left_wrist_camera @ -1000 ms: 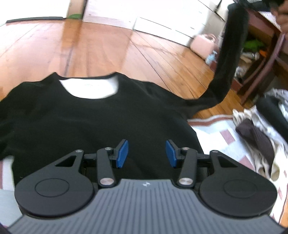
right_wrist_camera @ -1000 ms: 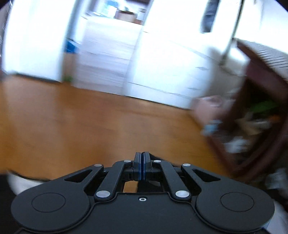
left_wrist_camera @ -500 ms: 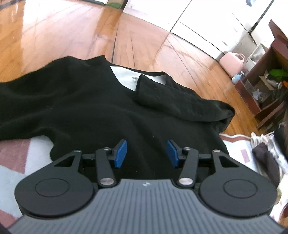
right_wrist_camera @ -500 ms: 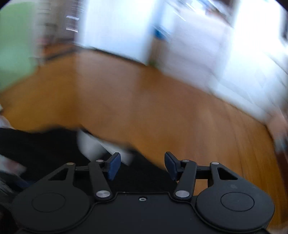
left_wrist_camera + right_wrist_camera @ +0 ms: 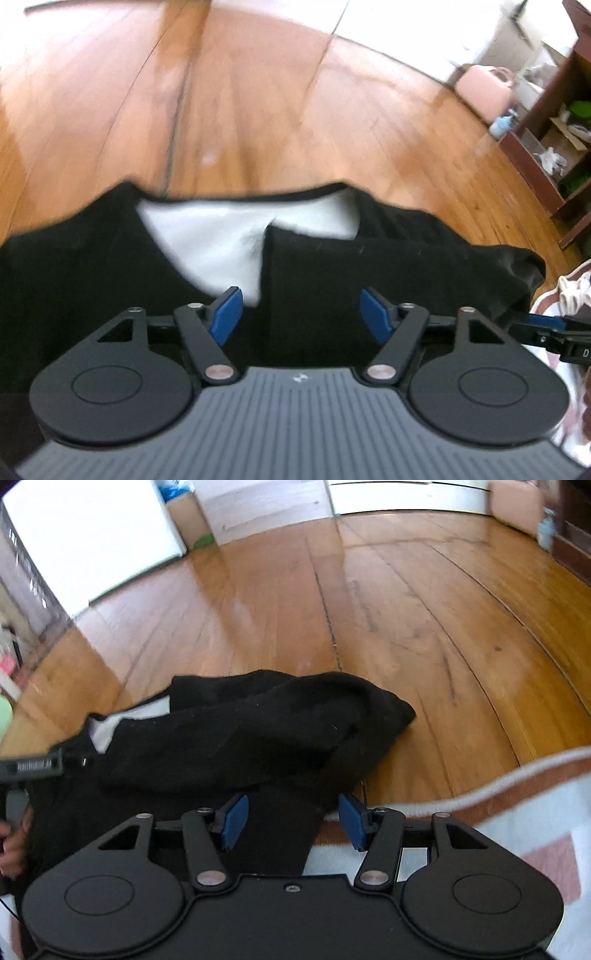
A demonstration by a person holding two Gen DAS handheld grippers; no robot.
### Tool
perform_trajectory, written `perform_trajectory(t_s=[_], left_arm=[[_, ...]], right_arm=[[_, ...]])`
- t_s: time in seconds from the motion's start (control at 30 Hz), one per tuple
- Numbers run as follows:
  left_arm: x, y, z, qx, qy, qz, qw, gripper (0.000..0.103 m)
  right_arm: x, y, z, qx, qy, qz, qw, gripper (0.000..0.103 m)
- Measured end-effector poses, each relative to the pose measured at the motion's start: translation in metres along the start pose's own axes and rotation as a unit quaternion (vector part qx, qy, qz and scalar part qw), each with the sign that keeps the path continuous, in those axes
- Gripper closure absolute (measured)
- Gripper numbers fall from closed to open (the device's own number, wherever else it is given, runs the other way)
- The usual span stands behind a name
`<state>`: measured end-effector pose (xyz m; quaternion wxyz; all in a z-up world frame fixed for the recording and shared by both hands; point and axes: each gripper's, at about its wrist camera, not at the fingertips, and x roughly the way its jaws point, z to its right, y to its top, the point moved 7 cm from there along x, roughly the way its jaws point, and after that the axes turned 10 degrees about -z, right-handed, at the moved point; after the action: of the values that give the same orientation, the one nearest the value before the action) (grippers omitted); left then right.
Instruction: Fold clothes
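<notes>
Sleeve (image 5: pixel 388 266) now folded across soft black knit sweater (image 5: pixel 74 277); left gripper (image 5: pixel 301 312), right gripper (image 5: pixel 291 818) fingers spread, empty.

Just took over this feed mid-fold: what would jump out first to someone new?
The black sweater spread across the wooden floor, its white inner neck showing, one sleeve folded over the chest. Both the left gripper and right gripper hover open above it, holding nothing.

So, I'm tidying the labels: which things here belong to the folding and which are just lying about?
Job:
black top, one sleeve folded across it
left claw, open
right claw, open

Lying about:
rug
pink bag
shelf
</notes>
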<state>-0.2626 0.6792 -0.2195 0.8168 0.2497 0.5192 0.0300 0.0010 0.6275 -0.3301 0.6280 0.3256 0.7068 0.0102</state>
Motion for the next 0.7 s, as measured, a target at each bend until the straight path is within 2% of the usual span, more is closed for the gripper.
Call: perform_trajectory(t_s=[0.1,0.17,0.2,0.23,0.27,0.37,0.47,0.5,0.53,0.57,0.6,0.7], left_arm=[[0.006,0.000,0.009,0.008,0.010,0.015,0.9998,0.032],[0.009,0.000,0.014,0.009,0.019,0.027,0.9994,0.036],[0.008,0.000,0.018,0.023,0.030,0.033,0.9988,0.060],[0.007,0.000,0.022,0.037,0.041,0.038,0.9978,0.100],[0.005,0.000,0.025,0.052,0.052,0.043,0.9964,0.099],[-0.044,0.008,0.039,0.085,0.027,0.148,0.9850,0.100],[-0.119,0.005,0.051,0.119,0.014,0.262,0.9576,0.099],[-0.143,0.000,0.048,0.118,0.005,0.294,0.9485,0.099],[-0.167,-0.006,0.045,0.116,-0.005,0.325,0.9386,0.099],[-0.168,-0.017,0.035,0.107,0.003,0.316,0.9428,0.099],[-0.167,-0.028,0.024,0.096,0.013,0.304,0.9478,0.097],[-0.164,-0.063,-0.009,0.066,0.043,0.266,0.9607,0.097]], right_arm=[[0.007,0.002,0.000,-0.023,-0.031,-0.005,0.999,0.043],[0.011,0.000,-0.001,-0.045,-0.049,-0.009,0.998,0.043],[0.012,-0.001,-0.001,-0.051,-0.053,-0.009,0.997,0.043],[0.013,-0.002,-0.002,-0.053,-0.054,-0.009,0.997,0.044],[0.015,-0.002,-0.002,-0.052,-0.055,-0.006,0.997,0.044],[0.019,-0.001,0.000,-0.044,-0.064,0.005,0.997,0.044],[0.019,-0.001,0.002,-0.044,-0.092,0.026,0.994,0.048],[0.019,-0.001,0.002,-0.048,-0.108,0.033,0.992,0.052],[0.020,-0.001,0.002,-0.055,-0.121,0.041,0.990,0.061],[0.020,-0.001,0.002,-0.064,-0.125,0.046,0.989,0.071],[0.021,-0.001,0.000,-0.074,-0.124,0.051,0.988,0.092],[0.023,-0.003,-0.003,-0.103,-0.142,0.068,0.982,0.093]])
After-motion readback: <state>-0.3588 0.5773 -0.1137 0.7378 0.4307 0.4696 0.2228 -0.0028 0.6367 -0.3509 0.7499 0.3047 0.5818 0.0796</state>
